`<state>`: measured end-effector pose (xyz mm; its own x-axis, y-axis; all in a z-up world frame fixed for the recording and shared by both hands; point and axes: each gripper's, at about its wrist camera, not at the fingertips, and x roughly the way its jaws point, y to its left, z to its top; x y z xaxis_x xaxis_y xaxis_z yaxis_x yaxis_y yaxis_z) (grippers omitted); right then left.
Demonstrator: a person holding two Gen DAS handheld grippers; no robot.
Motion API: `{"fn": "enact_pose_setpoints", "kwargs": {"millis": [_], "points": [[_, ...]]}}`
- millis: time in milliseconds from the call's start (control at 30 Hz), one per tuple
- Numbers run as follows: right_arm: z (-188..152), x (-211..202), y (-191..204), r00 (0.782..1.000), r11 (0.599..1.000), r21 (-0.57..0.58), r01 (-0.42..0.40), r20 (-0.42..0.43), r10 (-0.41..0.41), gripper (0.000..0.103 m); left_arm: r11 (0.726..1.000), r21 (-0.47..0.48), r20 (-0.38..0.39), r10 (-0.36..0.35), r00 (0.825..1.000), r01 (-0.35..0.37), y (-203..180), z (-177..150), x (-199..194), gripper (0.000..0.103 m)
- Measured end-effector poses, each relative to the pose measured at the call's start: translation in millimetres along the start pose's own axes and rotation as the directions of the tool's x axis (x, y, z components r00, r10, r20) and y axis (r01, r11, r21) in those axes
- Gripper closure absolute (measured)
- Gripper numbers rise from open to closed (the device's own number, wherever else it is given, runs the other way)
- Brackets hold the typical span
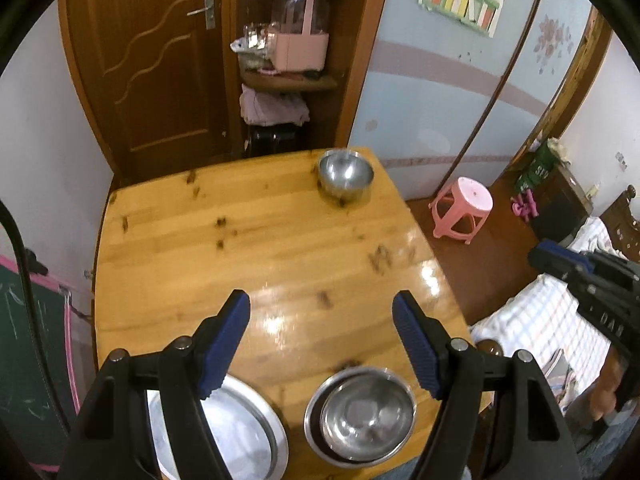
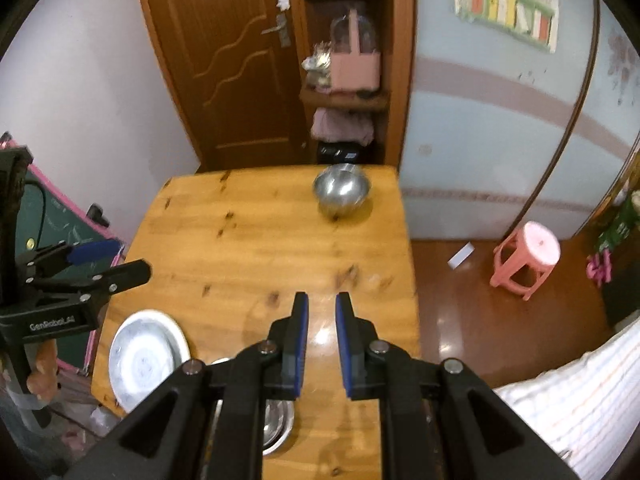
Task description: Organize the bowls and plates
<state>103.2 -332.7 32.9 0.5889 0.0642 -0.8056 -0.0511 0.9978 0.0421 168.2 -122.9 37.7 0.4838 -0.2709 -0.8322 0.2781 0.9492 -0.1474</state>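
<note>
**A:** What's in front of you, left to right?

**B:** Your left claw [image 1: 321, 308] hangs over the near part of the wooden bench [image 1: 240, 248], its blue pads spread wide with nothing between them. Under its left finger, at the near left corner, lies a white plate [image 2: 146, 354] on a metal tray. Right of that sit nested steel bowls [image 1: 362, 414], one inside another, by the near edge. Your right claw [image 2: 321, 312] hovers further right, pads drawn almost together with a narrow gap, holding nothing. A lone steel bowl [image 1: 346, 174] stands at the far right corner.

**A:** What could go wrong?

**B:** That far bowl sits close to the bench edge. Nudge it with a nearly closed claw and it will likely slide off toward the pink stool [image 1: 462, 210]. Steel is slick, so a shallow pinch on the rim may slip. Near you, the plate and stack crowd the front edge; a claw coming down carelessly could tip them off.
</note>
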Motion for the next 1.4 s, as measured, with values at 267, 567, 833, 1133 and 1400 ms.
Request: {"fn": "enact_pose_setpoints", "kwargs": {"millis": [267,567,833,1133,1400], "points": [[72,6,-47,0.999,0.995,0.091,0.038,0.011,-0.039,0.073,0.998,0.010,0.070,0.054,0.996,-0.055,-4,69,10,0.031],[120,63,-87,0.999,0.981,0.187,0.051,-0.026,-0.047,0.070,0.998,-0.051,0.066,0.038,0.997,-0.035,11,142,88,0.031],[131,151,-101,0.990,0.971,0.238,-0.012,-0.136,0.046,0.070,0.996,-0.092,-0.038,-0.014,0.999,0.010,22,155,183,0.031],[119,255,-96,0.967,0.947,0.317,-0.045,-0.224,0.121,0.070,0.979,-0.200,-0.118,-0.073,0.990,0.049,31,151,282,0.031],[110,316,-96,0.960,0.917,0.397,-0.032,-0.245,0.139,0.070,0.968,-0.249,-0.144,-0.076,0.987,0.038,33,142,338,0.037]]}}
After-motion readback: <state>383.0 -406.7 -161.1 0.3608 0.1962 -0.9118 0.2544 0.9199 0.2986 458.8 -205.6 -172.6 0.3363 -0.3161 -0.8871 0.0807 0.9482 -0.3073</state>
